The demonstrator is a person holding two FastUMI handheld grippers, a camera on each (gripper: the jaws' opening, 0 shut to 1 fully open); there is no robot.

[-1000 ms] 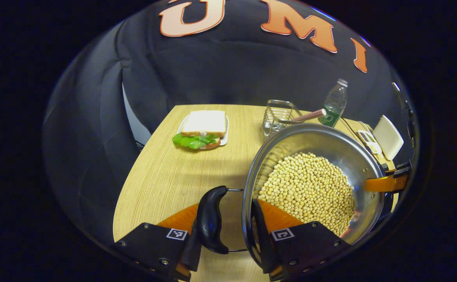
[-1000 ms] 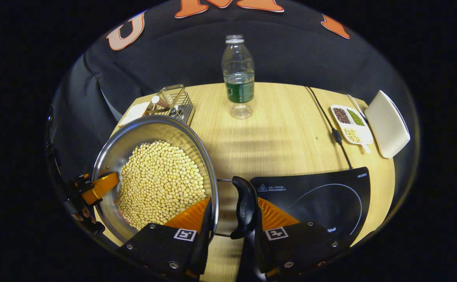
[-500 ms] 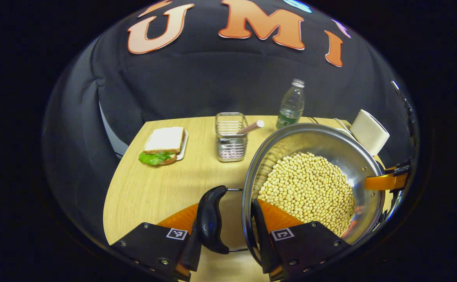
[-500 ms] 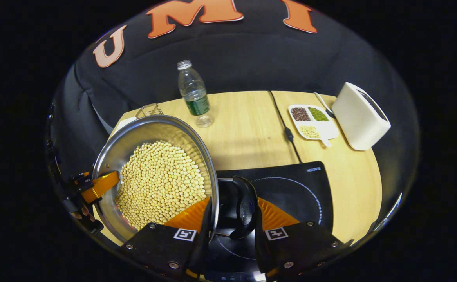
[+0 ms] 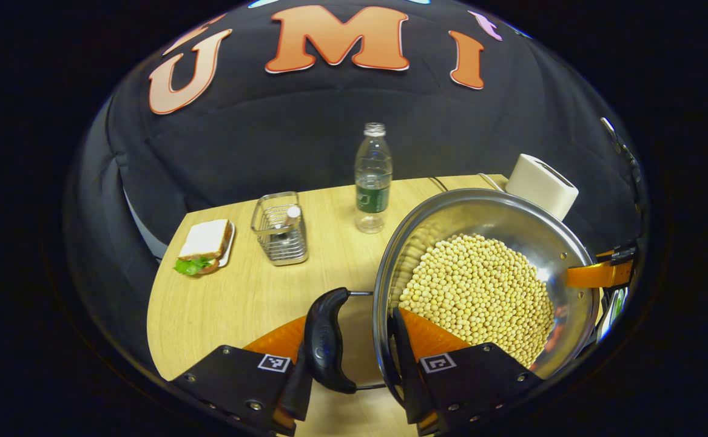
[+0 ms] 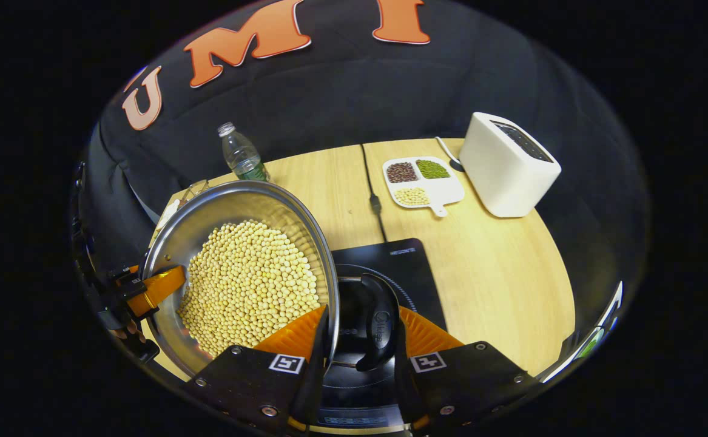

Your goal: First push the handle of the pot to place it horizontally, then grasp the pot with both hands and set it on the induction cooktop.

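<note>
Pot (image 5: 487, 285): a steel pan full of pale beans (image 5: 478, 294), held in the air between the two grippers. In the left gripper view, the left gripper (image 5: 354, 358) is clamped across one side handle (image 5: 324, 340) and the rim: one finger lies outside the black handle, the other inside the pot wall. The right gripper (image 5: 599, 274) shows at the far rim.

In the right gripper view, the right gripper (image 6: 360, 346) is clamped in the same manner on the opposite handle (image 6: 380, 331), one finger inside the wall, the other outside the handle. The left gripper (image 6: 147, 290) shows at the far rim, with fingers of a hand below it.

The right gripper view shows the black cooktop (image 6: 390, 267) directly beneath that handle, its cord (image 6: 370, 188) running back across the table (image 6: 499, 273), a divided dish (image 6: 421, 181) of beans and a white toaster (image 6: 508, 164).

The left gripper view shows a sandwich (image 5: 203, 246) on a plate, a wire basket (image 5: 279, 227), and the bottle (image 5: 372, 179) standing upright between basket and pot. The pot hides the cooktop from this side.
</note>
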